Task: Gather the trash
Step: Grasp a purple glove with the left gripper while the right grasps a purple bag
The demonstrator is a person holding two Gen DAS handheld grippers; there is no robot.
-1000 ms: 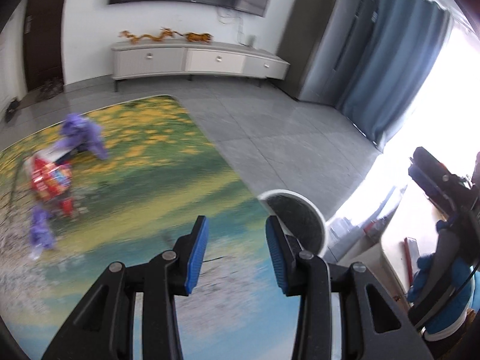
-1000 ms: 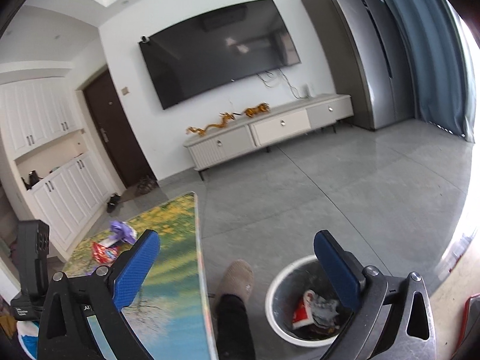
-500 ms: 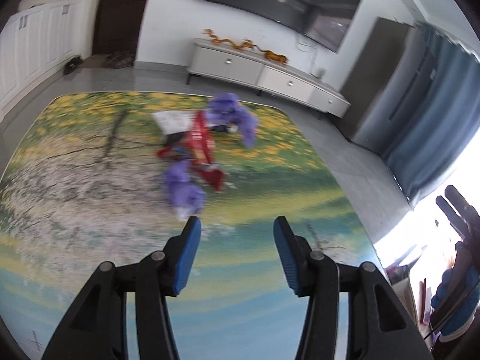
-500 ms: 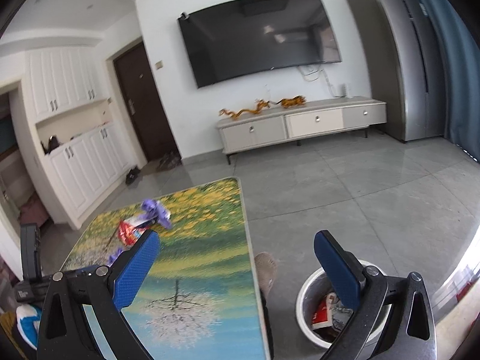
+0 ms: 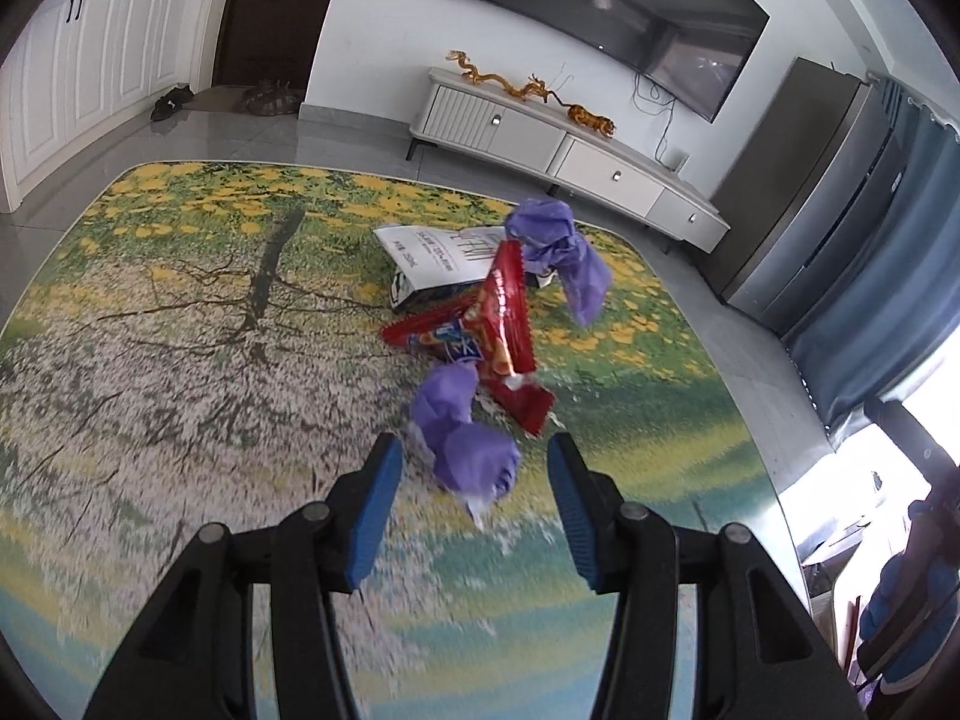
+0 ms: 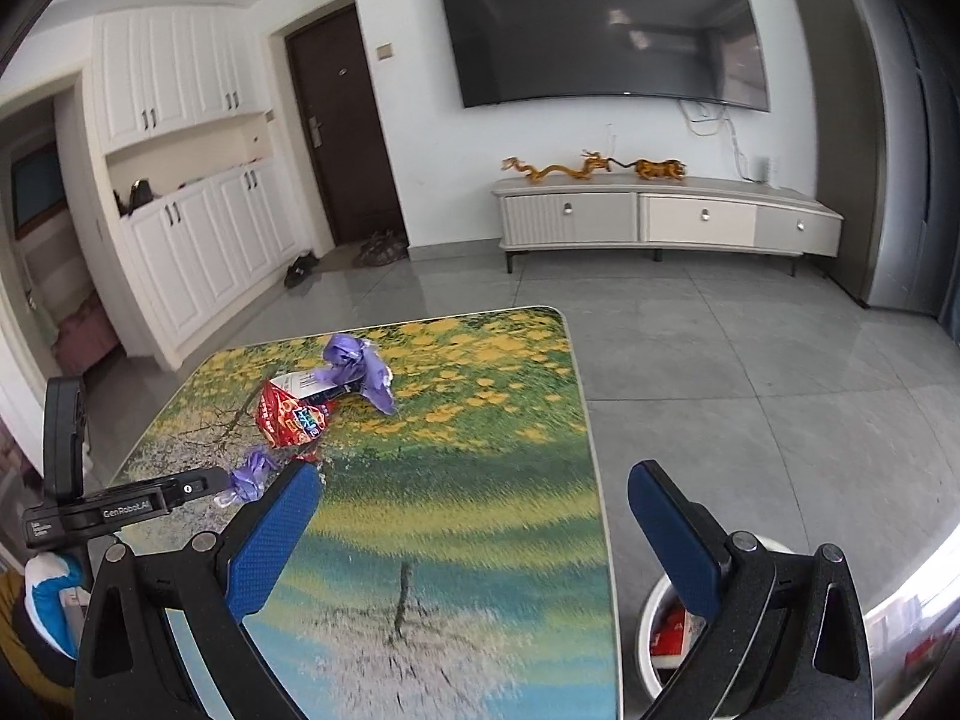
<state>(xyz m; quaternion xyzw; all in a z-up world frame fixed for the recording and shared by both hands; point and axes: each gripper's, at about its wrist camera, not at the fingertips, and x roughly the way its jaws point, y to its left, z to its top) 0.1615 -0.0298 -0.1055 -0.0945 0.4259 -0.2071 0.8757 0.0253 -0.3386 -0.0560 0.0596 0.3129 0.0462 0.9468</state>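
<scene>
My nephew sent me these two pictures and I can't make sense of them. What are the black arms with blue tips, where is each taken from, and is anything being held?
They are hand-held grippers, one in each of a person's hands, each with a camera looking along its fingers. One picture is from the left gripper, the other from the right gripper. On the table lie purple wads, red wrappers and a white packet. A bin stands on the floor. Both grippers are open, holding nothing.
</scene>
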